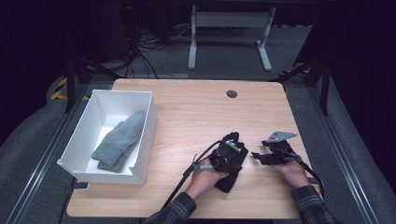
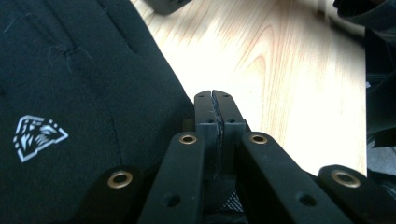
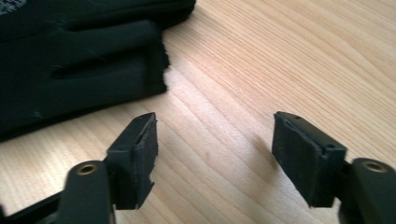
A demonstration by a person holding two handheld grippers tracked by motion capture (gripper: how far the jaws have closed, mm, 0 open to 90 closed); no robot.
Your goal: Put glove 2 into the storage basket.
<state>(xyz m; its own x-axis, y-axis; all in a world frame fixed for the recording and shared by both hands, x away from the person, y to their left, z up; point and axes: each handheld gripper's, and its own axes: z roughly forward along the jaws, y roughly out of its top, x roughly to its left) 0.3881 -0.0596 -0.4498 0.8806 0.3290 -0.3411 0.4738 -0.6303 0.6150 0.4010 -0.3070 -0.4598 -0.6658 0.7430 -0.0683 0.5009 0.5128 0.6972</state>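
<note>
1. Your left gripper (image 1: 232, 148) sits low and just right of centre in the high view, lying over the black glove (image 1: 229, 179) on the table (image 1: 196, 112).
2. In the left gripper view its jaws are clenched tight, pad against pad, low in the middle of the frame. I cannot tell whether any cloth of the glove is caught between them; the jaw tips lie right at the glove's edge.
3. In that view the black glove (image 2: 70, 93) covers the left half of the frame, with a small white emblem (image 2: 38, 135) at the lower left and bare wood to the right.
4. Your right gripper (image 1: 257, 156) is at the lower right of the high view, just beside the left one, its tips pointing left toward the glove.
5. In the right gripper view its jaws stand released and wide apart at the bottom of the frame, with bare wood between them and nothing in their grasp.
6. There the glove (image 3: 79, 60) lies in the upper left, near the left jaw but apart from it.
7. A white bin (image 1: 149, 135) stands at the left of the high view, well apart from your hands, with a grey glove (image 1: 119, 140) lying inside it.
</note>
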